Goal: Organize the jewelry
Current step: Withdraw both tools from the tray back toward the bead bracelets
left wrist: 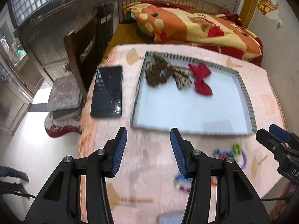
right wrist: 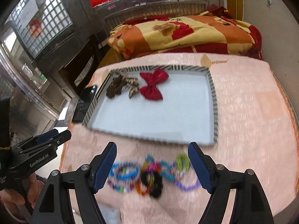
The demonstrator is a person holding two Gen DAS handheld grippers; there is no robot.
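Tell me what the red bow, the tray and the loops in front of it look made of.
Red bow: looks like soft fabric with a slight sheen, creased folds. Tray: probably card or paperboard, matte pale floor, thin striped walls. Colourful loops between the right tool tips: possibly elastic or beaded bands; motion blur leaves it open.

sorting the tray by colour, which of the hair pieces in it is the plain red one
The red bow, rightmost of the three in the tray. The scrunchie at the left is mottled brown, and the bow between them is leopard-spotted tan.
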